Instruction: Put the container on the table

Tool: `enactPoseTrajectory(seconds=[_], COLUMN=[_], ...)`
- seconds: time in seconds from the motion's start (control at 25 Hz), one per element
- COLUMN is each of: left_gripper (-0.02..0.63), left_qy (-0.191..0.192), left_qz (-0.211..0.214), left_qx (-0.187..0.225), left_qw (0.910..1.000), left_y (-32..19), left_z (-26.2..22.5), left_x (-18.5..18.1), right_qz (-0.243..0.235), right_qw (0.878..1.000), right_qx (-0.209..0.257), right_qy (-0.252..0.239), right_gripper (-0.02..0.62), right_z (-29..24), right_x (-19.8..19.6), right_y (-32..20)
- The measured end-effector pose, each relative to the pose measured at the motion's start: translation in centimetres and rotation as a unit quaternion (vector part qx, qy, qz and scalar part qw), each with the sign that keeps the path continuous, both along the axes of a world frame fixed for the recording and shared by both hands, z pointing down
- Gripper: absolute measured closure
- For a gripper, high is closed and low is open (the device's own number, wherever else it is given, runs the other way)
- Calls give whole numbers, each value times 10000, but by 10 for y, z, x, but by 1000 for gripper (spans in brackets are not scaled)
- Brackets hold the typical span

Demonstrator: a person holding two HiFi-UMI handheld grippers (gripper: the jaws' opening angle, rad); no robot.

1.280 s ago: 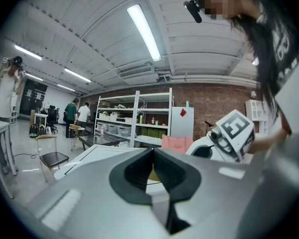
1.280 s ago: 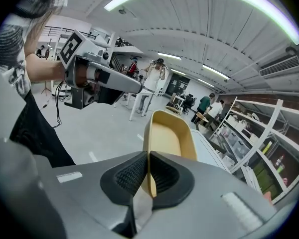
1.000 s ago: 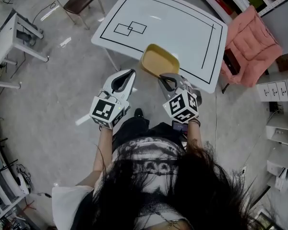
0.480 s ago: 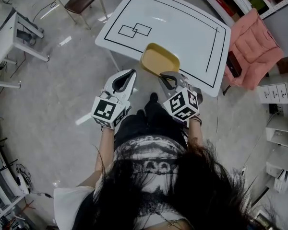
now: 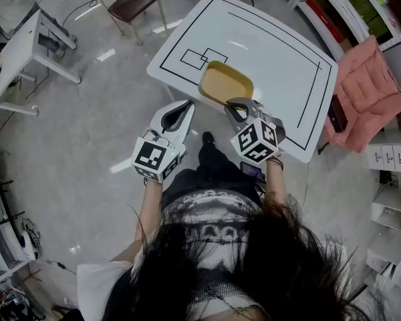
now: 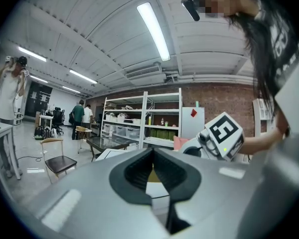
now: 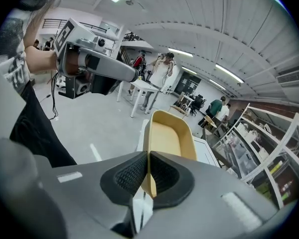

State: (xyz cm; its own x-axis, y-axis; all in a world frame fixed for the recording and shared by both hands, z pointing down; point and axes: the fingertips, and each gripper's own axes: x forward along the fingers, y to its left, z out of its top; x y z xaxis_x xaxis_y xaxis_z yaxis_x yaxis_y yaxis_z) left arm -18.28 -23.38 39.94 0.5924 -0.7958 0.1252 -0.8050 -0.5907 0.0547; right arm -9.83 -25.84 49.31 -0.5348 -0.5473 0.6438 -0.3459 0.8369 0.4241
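Hanging by its near rim from the closed jaws of the right gripper [image 5: 235, 107], the yellow container [image 5: 226, 83] sits over the near edge of the white worktop [image 5: 274, 52], perhaps just clear of it. The left gripper [image 5: 180, 112] hovers beside it, off the worktop, jaws together and empty.

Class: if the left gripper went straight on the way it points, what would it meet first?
Most likely the near edge of the white table, beside the yellow container held by the right gripper. Depth is unclear, so that's a judgement.
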Motion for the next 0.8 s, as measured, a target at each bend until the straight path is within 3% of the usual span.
enactPoseTrajectory(seconds=[0.48,0.8], left_gripper=[606,606], left_qy=[-229,-319], left_qz=[-391,-492], left_qx=[-89,-281], left_qw=[9989,9979], left_y=[-116,-156], left_z=[-1,10], left_x=[3,11], right_qz=[-543,-756], right_qw=[9962,9912], right_qx=[-222,-560], right_qy=[650,930], right_gripper=[572,572], right_z=[60,110], right_x=[-8,-13], right_y=[-150,-208])
